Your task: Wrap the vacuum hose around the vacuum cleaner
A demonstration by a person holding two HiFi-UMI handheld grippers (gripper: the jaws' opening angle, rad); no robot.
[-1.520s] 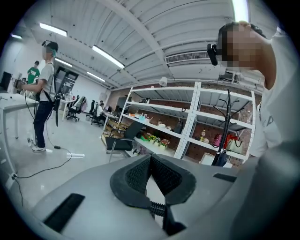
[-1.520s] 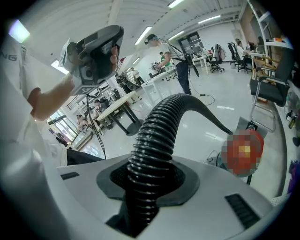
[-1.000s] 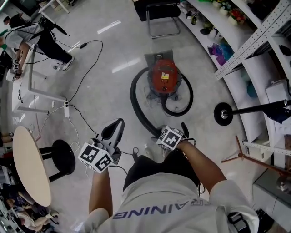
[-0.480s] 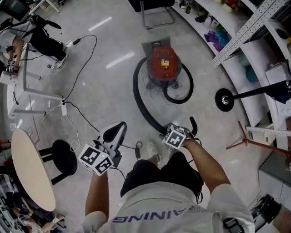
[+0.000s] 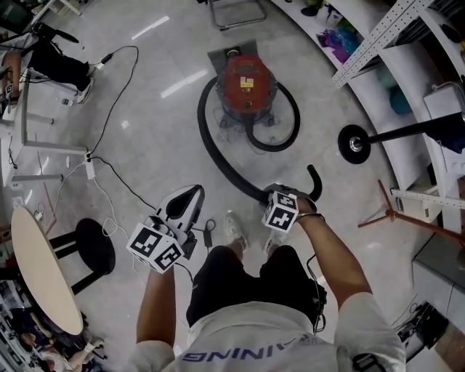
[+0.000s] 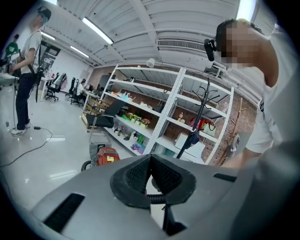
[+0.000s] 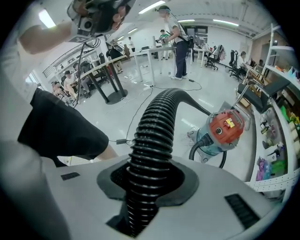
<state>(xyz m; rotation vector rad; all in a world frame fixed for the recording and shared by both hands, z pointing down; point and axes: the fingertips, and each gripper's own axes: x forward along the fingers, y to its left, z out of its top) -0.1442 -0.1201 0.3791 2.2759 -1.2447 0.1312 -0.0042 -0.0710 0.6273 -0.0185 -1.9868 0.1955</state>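
The red vacuum cleaner (image 5: pixel 245 83) stands on the floor ahead of me. Its black ribbed hose (image 5: pixel 211 149) curves round its left side and runs back to my right gripper (image 5: pixel 277 195). That gripper is shut on the hose a little short of its free end (image 5: pixel 314 174). In the right gripper view the hose (image 7: pixel 159 117) rises straight out between the pads of the right gripper (image 7: pixel 150 174), with the vacuum cleaner (image 7: pixel 225 127) behind. My left gripper (image 5: pixel 186 202) hangs at my left, jaws together and empty (image 6: pixel 151 161). The vacuum cleaner (image 6: pixel 107 156) shows beyond it.
A black stool (image 5: pixel 94 247) and a round beige table (image 5: pixel 43 280) are at my left. Thin cables (image 5: pixel 109 94) trail over the floor. A coat stand's round base (image 5: pixel 354 144) and white shelving (image 5: pixel 396 40) are at the right. A chair (image 5: pixel 234 9) stands behind the vacuum.
Both grippers have sunk lower. The right one kept its hold on the hose and now sits farther from the vacuum cleaner, which has slid up the picture. The left stayed shut.
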